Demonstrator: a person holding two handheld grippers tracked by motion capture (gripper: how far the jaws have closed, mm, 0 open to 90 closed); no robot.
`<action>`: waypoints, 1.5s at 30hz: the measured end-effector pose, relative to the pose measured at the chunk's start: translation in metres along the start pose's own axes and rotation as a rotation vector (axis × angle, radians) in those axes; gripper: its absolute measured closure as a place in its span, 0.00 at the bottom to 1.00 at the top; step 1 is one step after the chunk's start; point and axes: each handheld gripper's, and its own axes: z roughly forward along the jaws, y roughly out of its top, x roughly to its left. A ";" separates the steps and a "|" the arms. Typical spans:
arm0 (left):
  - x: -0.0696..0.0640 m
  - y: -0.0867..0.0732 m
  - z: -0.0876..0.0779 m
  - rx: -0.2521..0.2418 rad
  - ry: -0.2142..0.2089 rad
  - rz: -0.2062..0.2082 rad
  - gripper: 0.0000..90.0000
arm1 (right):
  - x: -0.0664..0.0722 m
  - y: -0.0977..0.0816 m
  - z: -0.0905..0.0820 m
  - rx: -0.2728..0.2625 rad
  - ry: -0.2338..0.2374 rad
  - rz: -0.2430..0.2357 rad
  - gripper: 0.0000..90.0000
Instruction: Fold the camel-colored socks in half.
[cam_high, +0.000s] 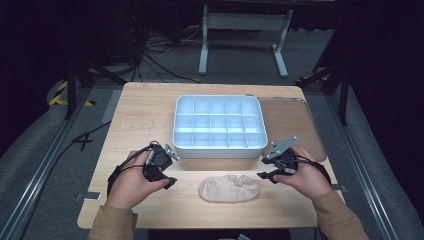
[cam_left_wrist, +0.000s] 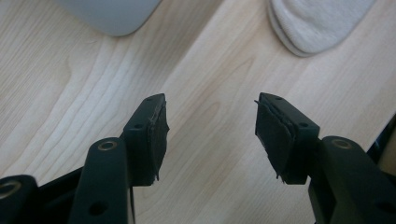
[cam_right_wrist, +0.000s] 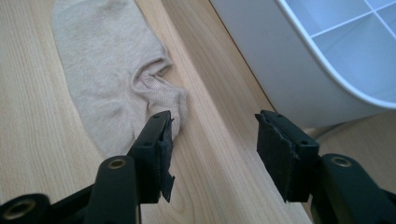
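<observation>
A beige sock (cam_high: 229, 188) lies flat on the wooden table (cam_high: 145, 115) near its front edge, between the two hands. My left gripper (cam_high: 169, 181) hovers just left of the sock, jaws open over bare wood; the sock's rounded end (cam_left_wrist: 317, 23) shows at the top right of the left gripper view. My right gripper (cam_high: 266, 175) is just right of the sock, jaws open and empty. In the right gripper view the sock (cam_right_wrist: 107, 79) lies ahead to the left, its cuff beside the left jaw. A white compartment box (cam_high: 219, 126) stands behind the sock, empty.
The box's rounded white wall (cam_right_wrist: 280, 70) runs close along the right gripper's right side, and its corner (cam_left_wrist: 112, 14) sits ahead of the left gripper. A brown tray (cam_high: 292, 125) lies right of the box. Bare wood extends left of the box.
</observation>
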 end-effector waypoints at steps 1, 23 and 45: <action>0.001 0.000 -0.002 0.001 -0.025 -0.020 0.53 | -0.001 -0.001 0.000 0.002 -0.004 0.010 0.50; -0.014 0.015 -0.014 -0.102 -0.158 0.009 0.62 | 0.004 -0.003 -0.002 -0.017 -0.012 0.059 0.53; -0.033 0.045 0.005 -0.110 -0.189 0.026 0.64 | 0.016 -0.014 -0.002 -0.008 -0.003 0.077 0.54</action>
